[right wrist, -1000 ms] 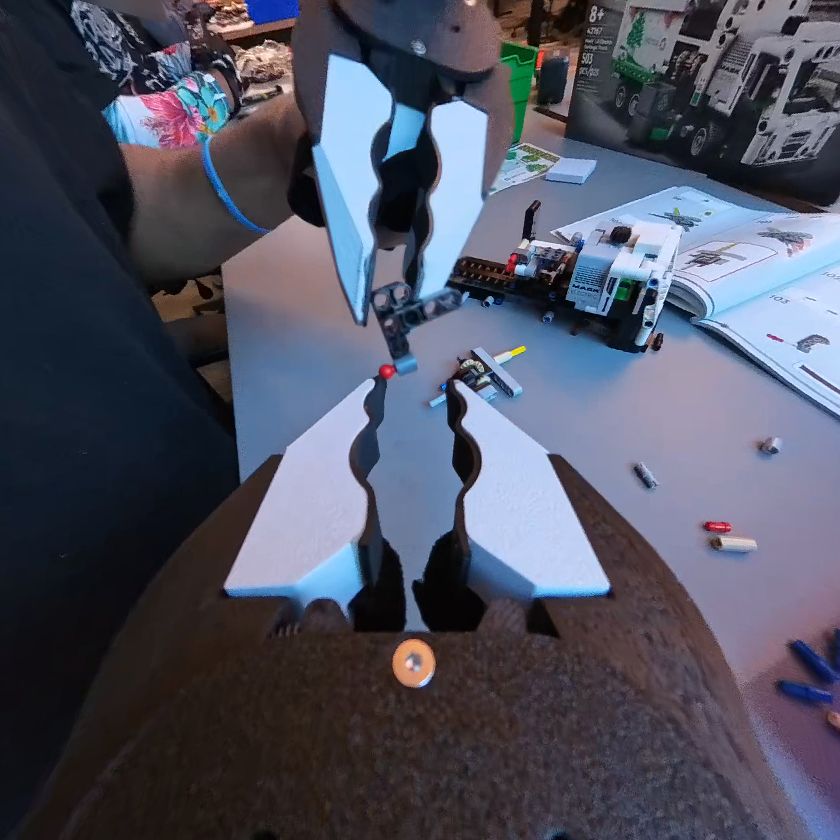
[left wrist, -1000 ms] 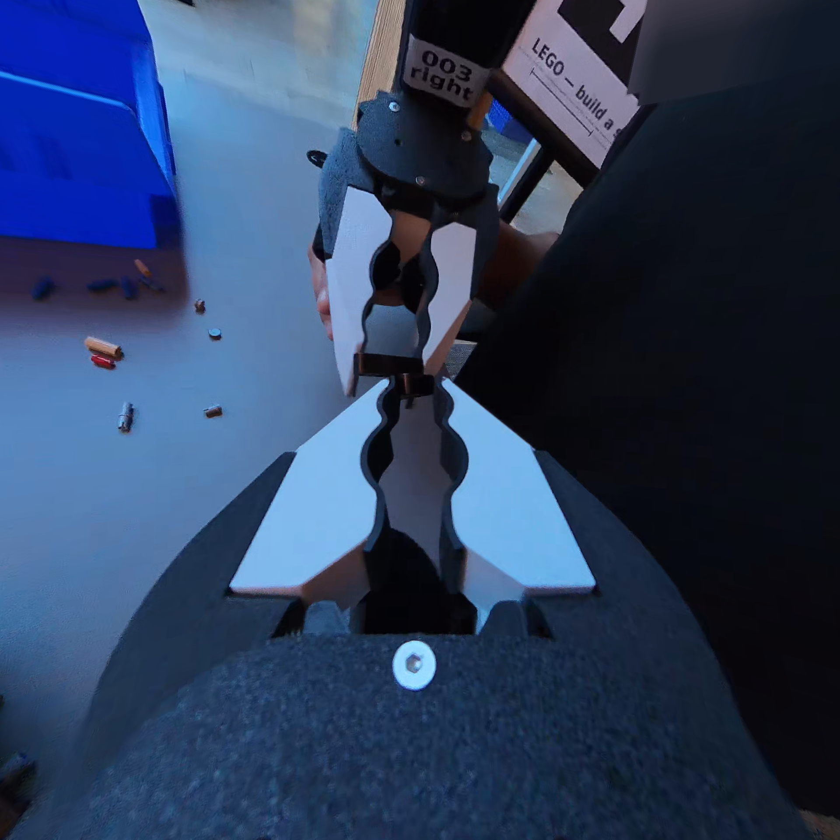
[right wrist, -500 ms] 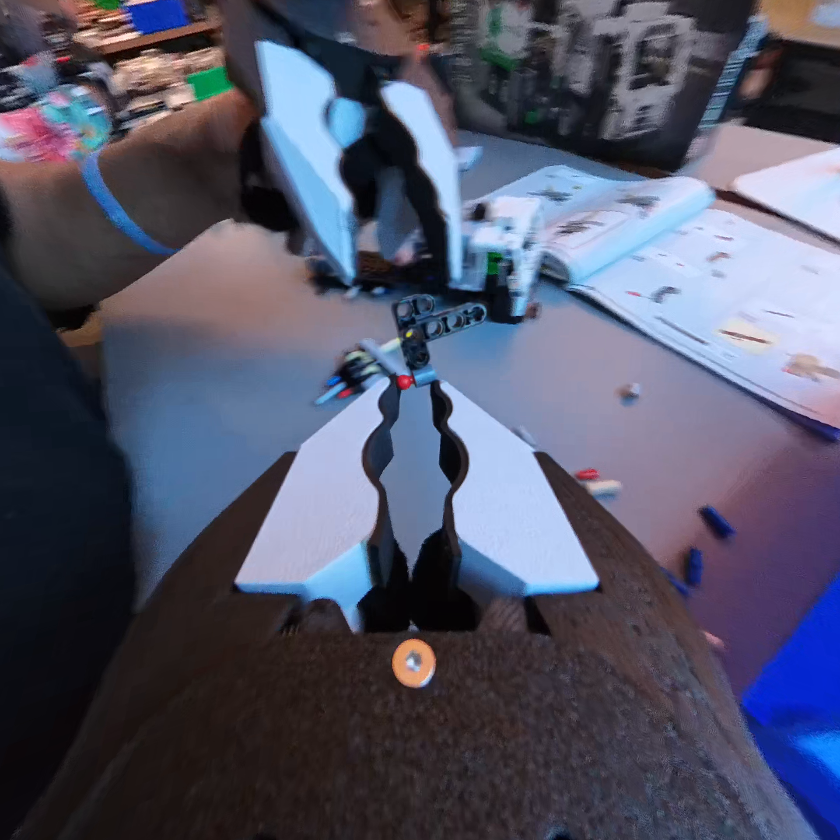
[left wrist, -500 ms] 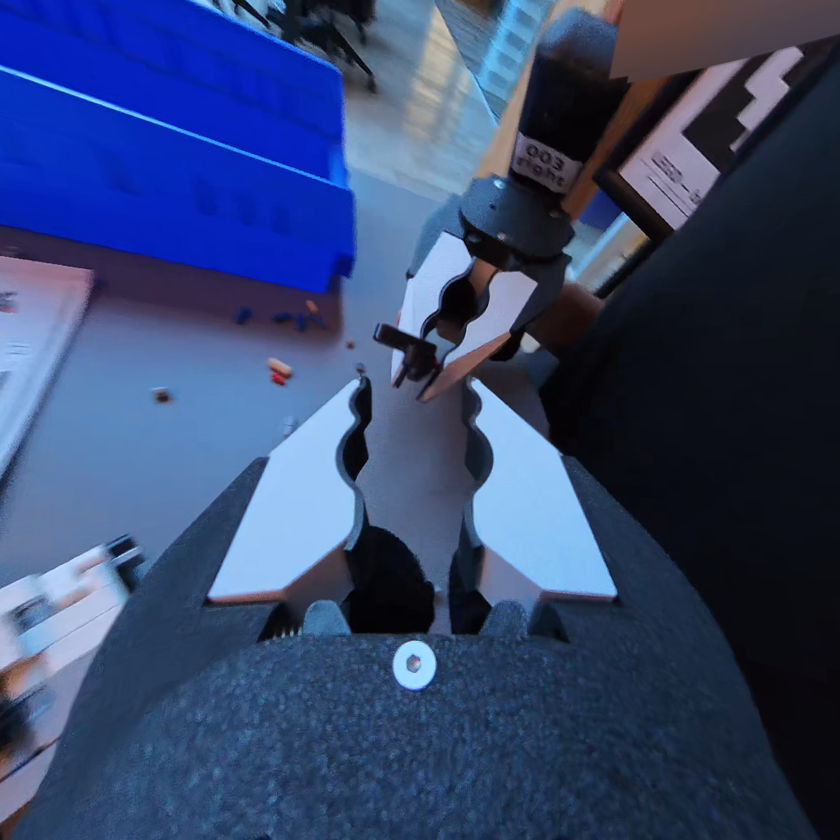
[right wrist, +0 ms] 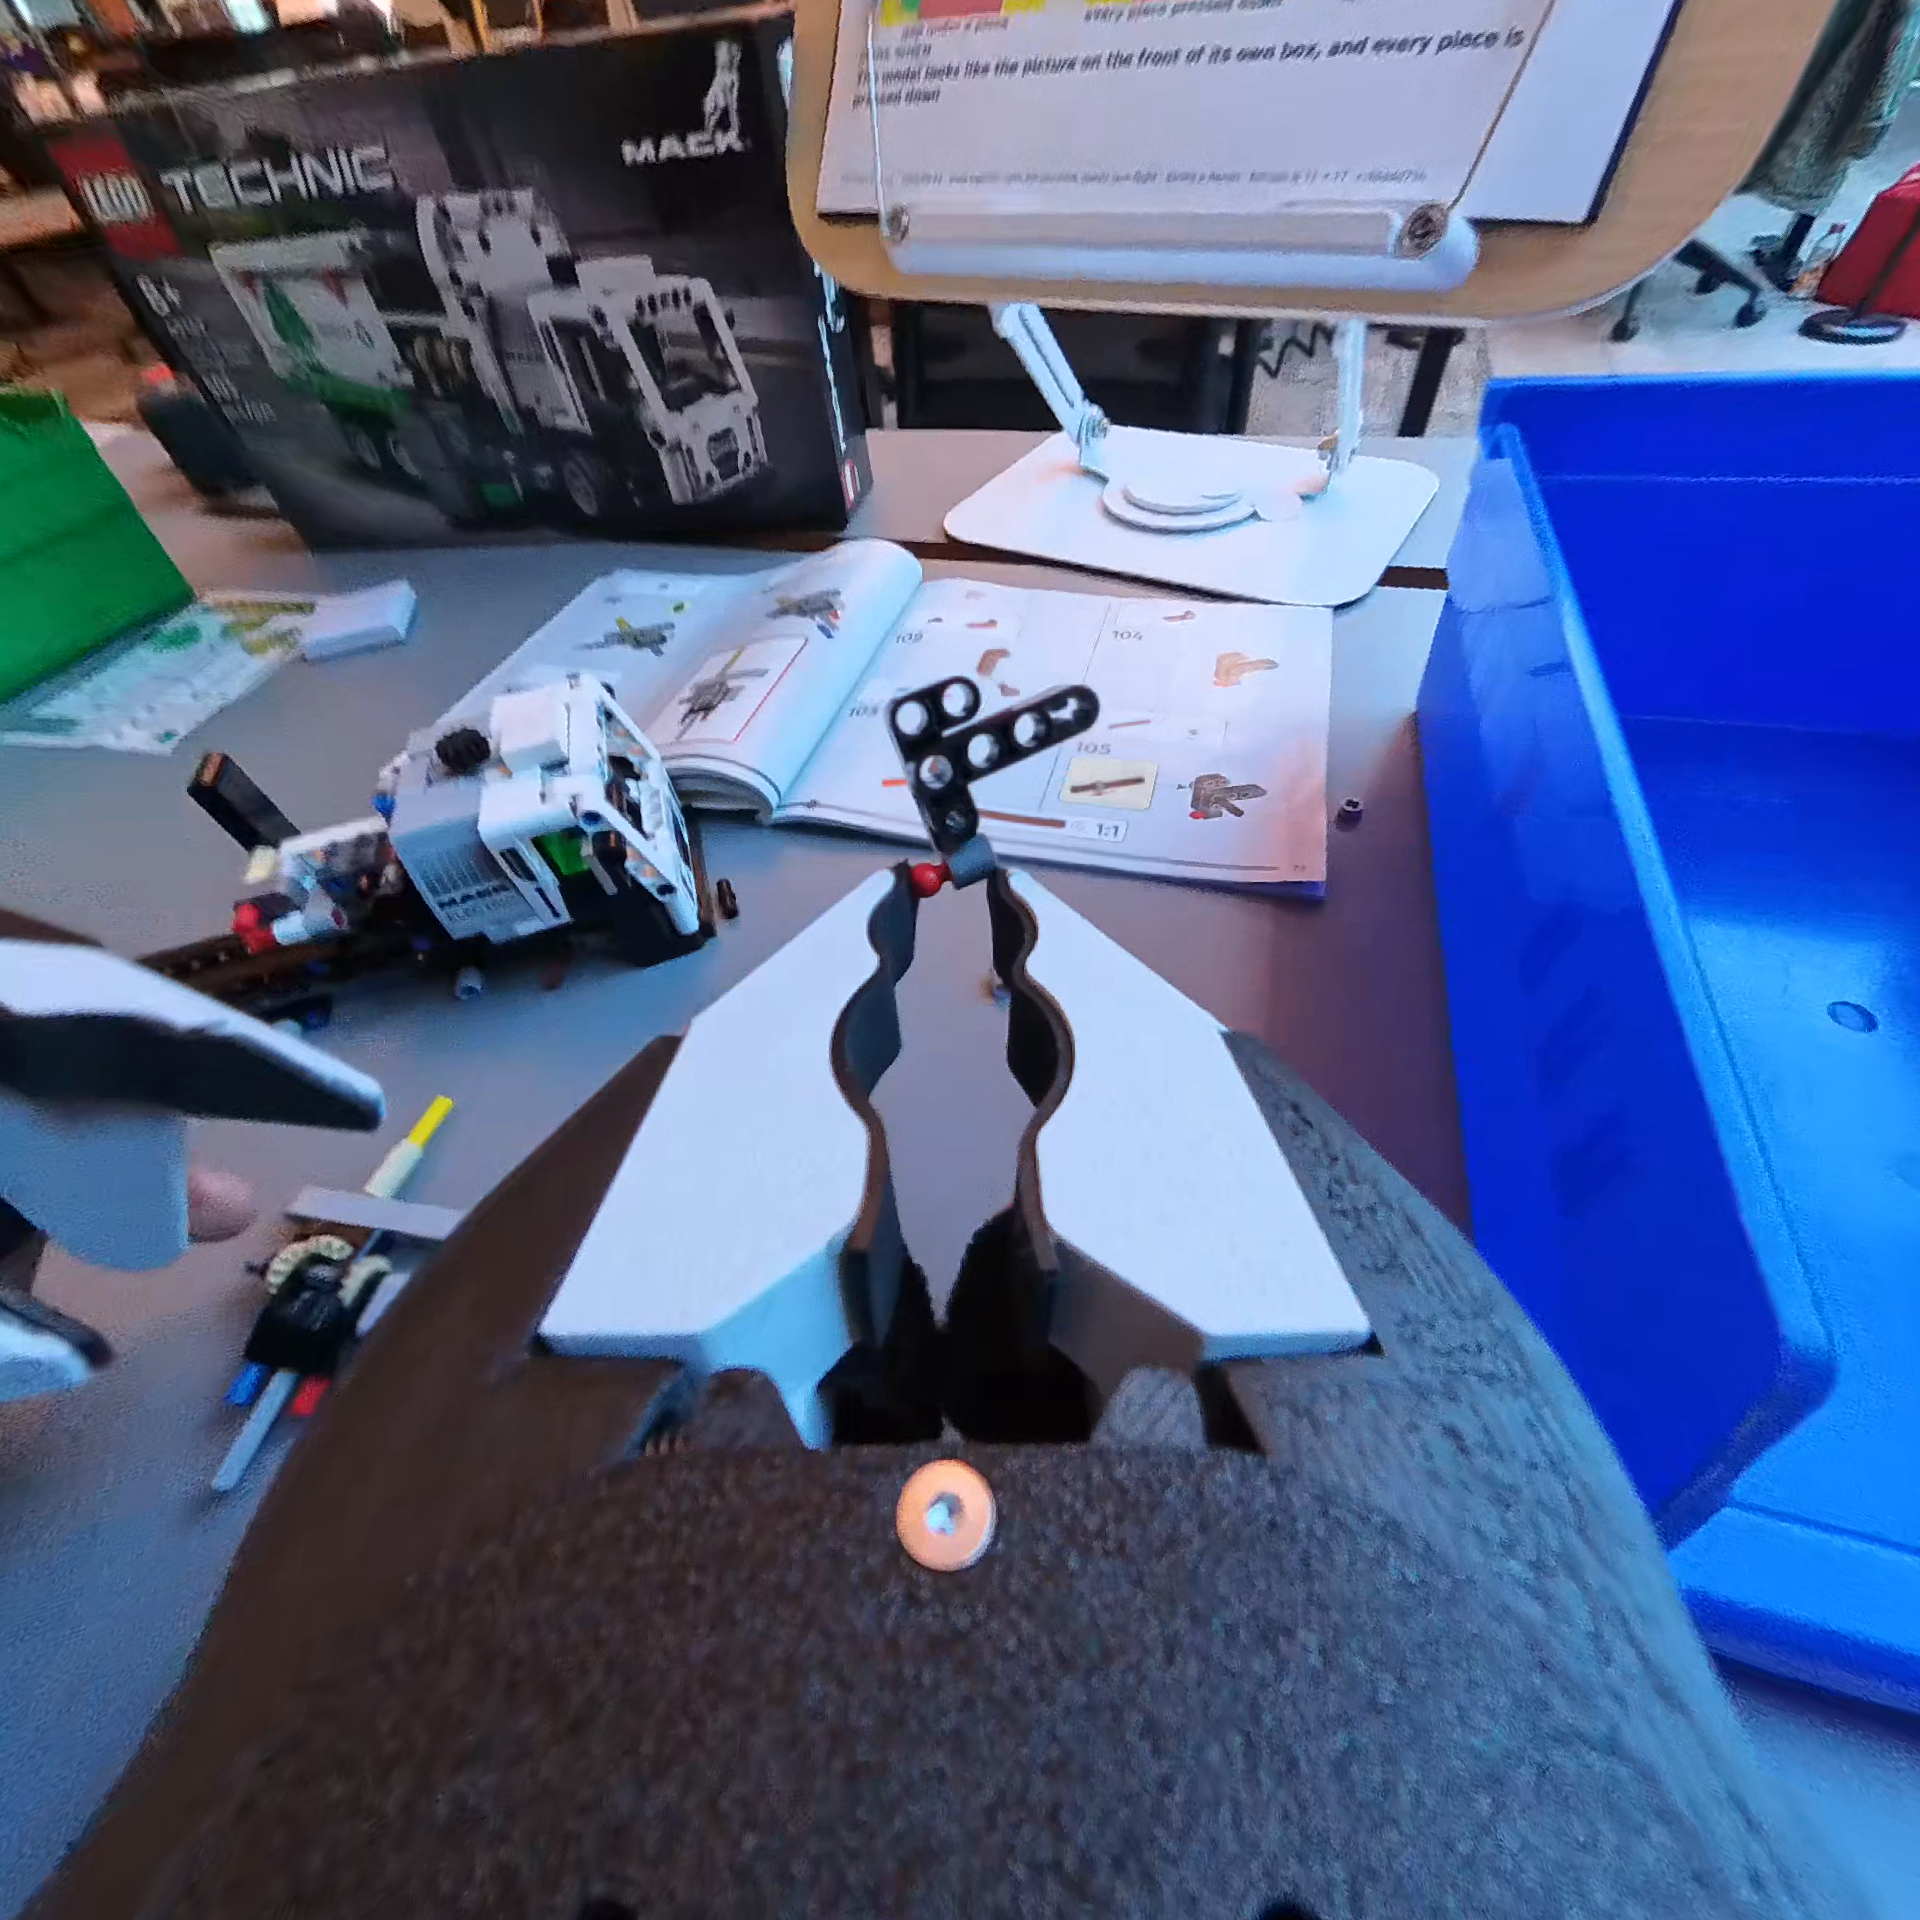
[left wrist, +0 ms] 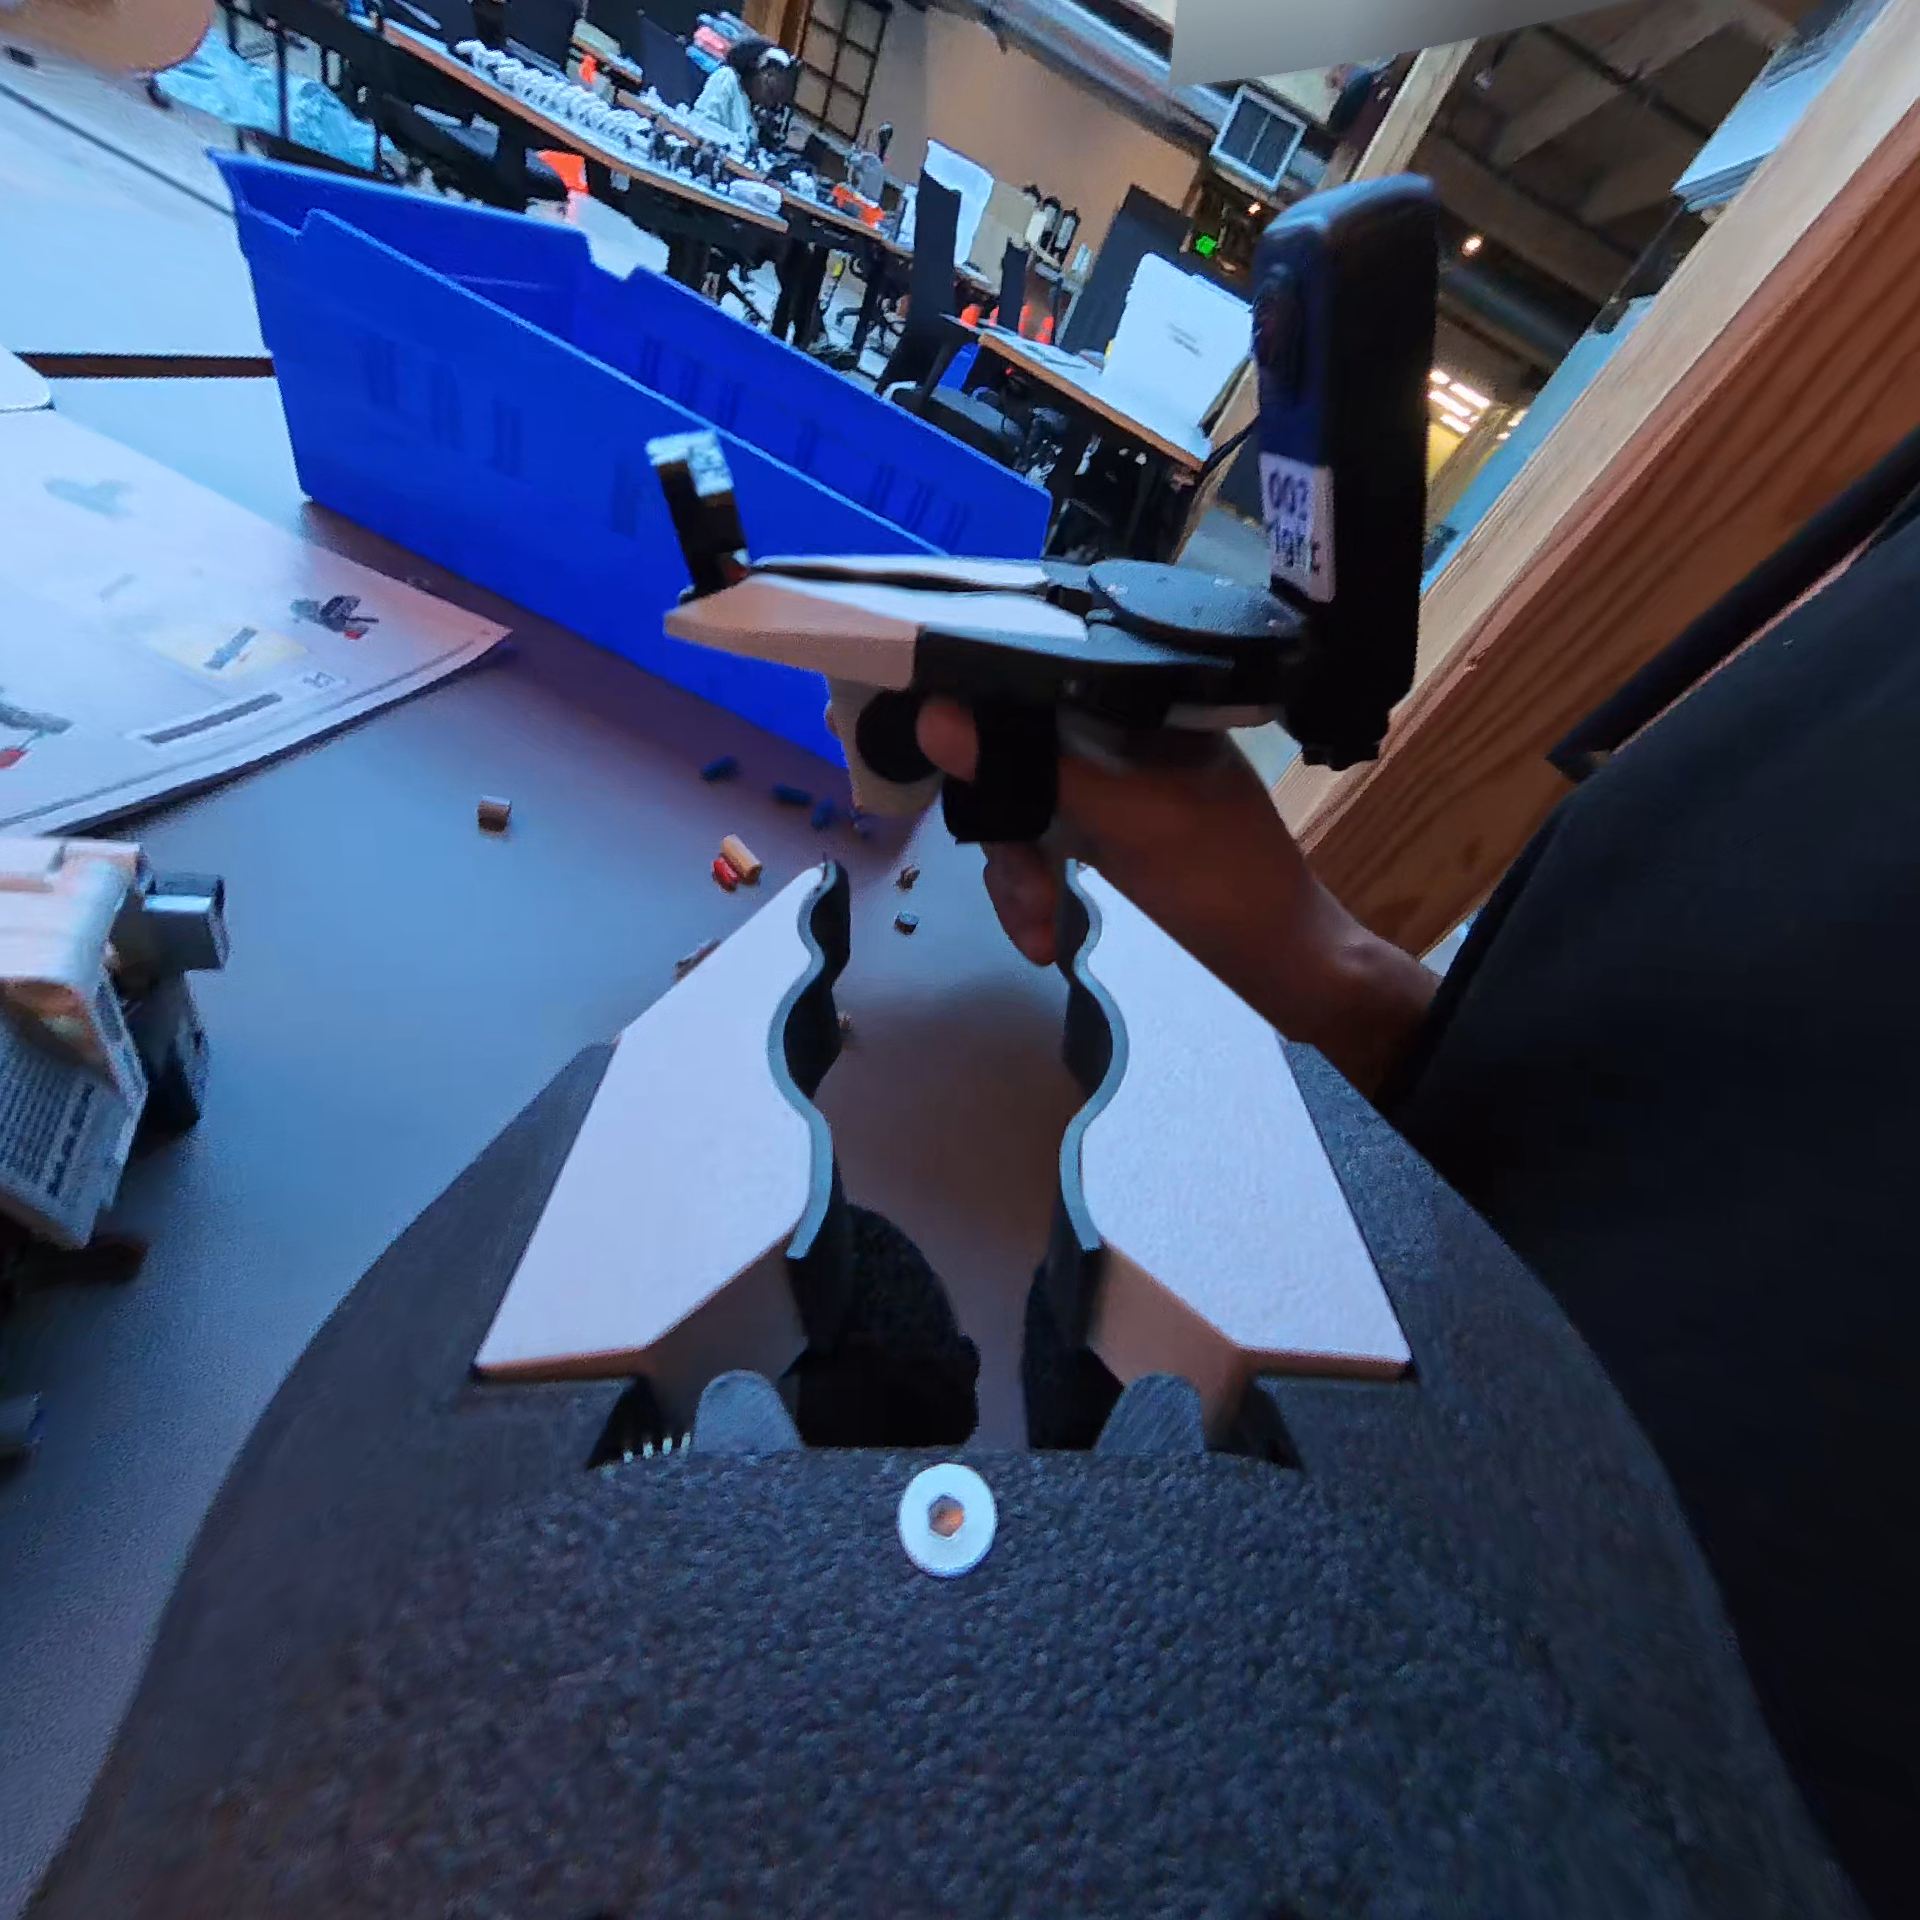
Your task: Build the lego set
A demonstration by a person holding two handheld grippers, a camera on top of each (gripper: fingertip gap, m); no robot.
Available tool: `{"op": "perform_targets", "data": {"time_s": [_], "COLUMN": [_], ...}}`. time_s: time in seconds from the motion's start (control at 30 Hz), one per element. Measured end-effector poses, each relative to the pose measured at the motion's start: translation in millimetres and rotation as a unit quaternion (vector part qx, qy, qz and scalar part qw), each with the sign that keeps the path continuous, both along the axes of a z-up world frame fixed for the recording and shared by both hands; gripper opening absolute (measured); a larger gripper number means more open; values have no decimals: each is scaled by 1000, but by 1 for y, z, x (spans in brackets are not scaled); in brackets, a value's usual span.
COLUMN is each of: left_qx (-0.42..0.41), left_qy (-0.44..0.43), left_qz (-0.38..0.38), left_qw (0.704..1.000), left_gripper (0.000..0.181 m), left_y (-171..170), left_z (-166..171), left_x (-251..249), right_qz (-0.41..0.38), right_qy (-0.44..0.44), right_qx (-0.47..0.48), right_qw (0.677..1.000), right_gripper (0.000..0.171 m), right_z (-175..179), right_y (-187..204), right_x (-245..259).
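Note:
My right gripper [right wrist: 954, 881] is shut on the grey and red end of a small black beam assembly [right wrist: 977, 743] and holds it upright above the table, in front of the open instruction booklet [right wrist: 1195, 707]. The part-built white truck [right wrist: 540, 821] stands on the table to its left. My left gripper [left wrist: 951, 899] is open and empty, low over the table. In the left wrist view the right gripper [left wrist: 717, 613] is seen side-on with the black assembly [left wrist: 694, 509] standing up from its tips. The left gripper's finger [right wrist: 187, 1060] shows at the right wrist view's left edge.
A blue bin [right wrist: 1714, 935] stands at the right and also shows in the left wrist view [left wrist: 582, 416]. The set's box [right wrist: 468, 291] and a white stand [right wrist: 1195, 499] stand behind the booklet. A small sub-assembly [right wrist: 312, 1288], a yellow-tipped axle [right wrist: 416, 1138] and loose pins [left wrist: 738, 857] lie on the table.
The black assembly has passed from my left gripper to my right one. The left gripper has opened and drawn back. The right gripper has swung round with the assembly to face the booklet.

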State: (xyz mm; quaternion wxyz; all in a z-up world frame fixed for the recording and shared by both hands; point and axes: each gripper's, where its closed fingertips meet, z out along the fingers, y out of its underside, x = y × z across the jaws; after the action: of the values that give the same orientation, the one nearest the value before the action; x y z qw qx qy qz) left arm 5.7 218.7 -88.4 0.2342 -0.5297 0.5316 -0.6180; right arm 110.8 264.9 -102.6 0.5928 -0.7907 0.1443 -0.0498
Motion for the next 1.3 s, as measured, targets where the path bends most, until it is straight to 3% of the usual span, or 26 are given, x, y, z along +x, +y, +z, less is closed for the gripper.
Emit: {"op": "perform_targets", "data": {"time_s": [0.27, 0.37, 0.47, 0.63, 0.83, 1.07, 1.2, 1.3], "left_qx": [47, 65, 105, 134, 137, 202, 185, 175], "left_qy": [17, 25, 39, 65, 64, 135, 207, 238], "left_qz": [45, 60, 92, 147, 208, 301, 357, 352], "left_qw": [998, 996, 989, 978, 966, 922, 892, 888], "left_gripper": [37, 37, 37, 35, 30, 23, 23, 23], "left_y": [11, 16, 28, 49, 74, 130, 167, 186], "left_z": [-7, -8, -12, -19, -19, -34, -54, -65], "left_x": [-12, -20, -37, -77, -129, -203, -249, -262], "right_qz": [2, 84, 236, 294, 275, 241, 232, 216], "right_qy": [-4, 24, 76, 23, -18, -32, -22, -15], "right_qx": [3, -62, -236, -327, -407, -437, -420, -371], "right_qw": [1000, 994, 940, 898, 871, 866, 877, 903], "right_gripper": [13, 13, 13, 13, 14, 14, 23, 25], "right_z": [4, -8, -51, -66, -84, -88, -86, -72], "right_y": [-8, -12, -41, -70, -81, -78, -73, -67], "right_x": [-1, -25, -82, -123, -130, -127, -129, -123]}}
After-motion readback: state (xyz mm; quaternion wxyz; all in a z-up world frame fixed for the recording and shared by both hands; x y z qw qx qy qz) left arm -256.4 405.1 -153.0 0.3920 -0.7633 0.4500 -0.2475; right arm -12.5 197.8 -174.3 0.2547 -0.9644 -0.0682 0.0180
